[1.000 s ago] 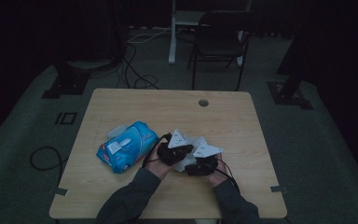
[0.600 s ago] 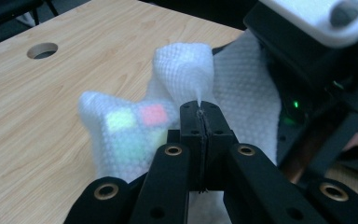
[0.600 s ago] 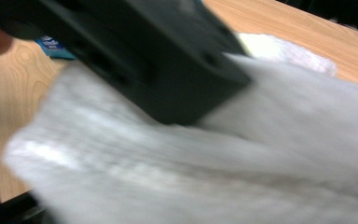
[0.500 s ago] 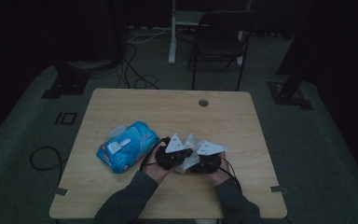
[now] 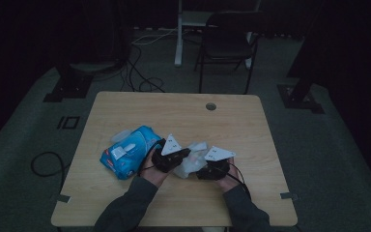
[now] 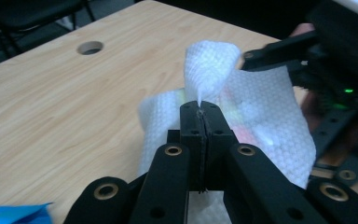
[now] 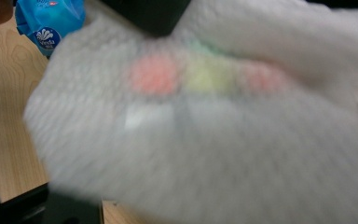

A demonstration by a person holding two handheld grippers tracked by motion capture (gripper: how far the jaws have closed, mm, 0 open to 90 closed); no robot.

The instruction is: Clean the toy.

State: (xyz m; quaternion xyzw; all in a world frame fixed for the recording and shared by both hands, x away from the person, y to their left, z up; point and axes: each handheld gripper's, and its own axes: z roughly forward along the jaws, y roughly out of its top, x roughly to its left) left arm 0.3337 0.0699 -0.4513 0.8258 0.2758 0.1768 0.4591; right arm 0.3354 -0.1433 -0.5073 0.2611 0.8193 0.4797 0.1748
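Wet wipe (image 5: pixel 192 155), a white dimpled sheet, lies near the front middle of the wooden table (image 5: pixel 183 116), draped over something with coloured squares. Through the thin cloth in the right gripper view show a red patch, a yellow one and another reddish one (image 7: pixel 205 77), most likely a puzzle cube, though its shape stays hidden under the folds.

Left gripper (image 6: pixel 200 109) has its jaws pressed together on a pinch of the wipe; a cone of the sheet stands up just beyond its tips, toward twelve o'clock in the left gripper view. In the high view this gripper (image 5: pixel 186 154) sits at about nine o'clock from the wipe. Right gripper (image 5: pixel 200 169) sits at about four o'clock from it, and in the left gripper view one of its black jaws reaches in from two o'clock to the raised fold. Its own jaw tips are covered by the sheet, so the pictures do not show the grip plainly; it reads as closed, probably on the wipe's far edge.

Blue wipes pack (image 5: pixel 128 152) lies at nine o'clock from the hands, just beside the left hand and untouched.

Judging from this, the sheet is already out of the pack and laid over the coloured object, and both grippers are working it. What seems left is the wiping or wrapping itself: the cloth is bunched and lifted rather than pressed flat, and loose edges trail on the table toward six o'clock.
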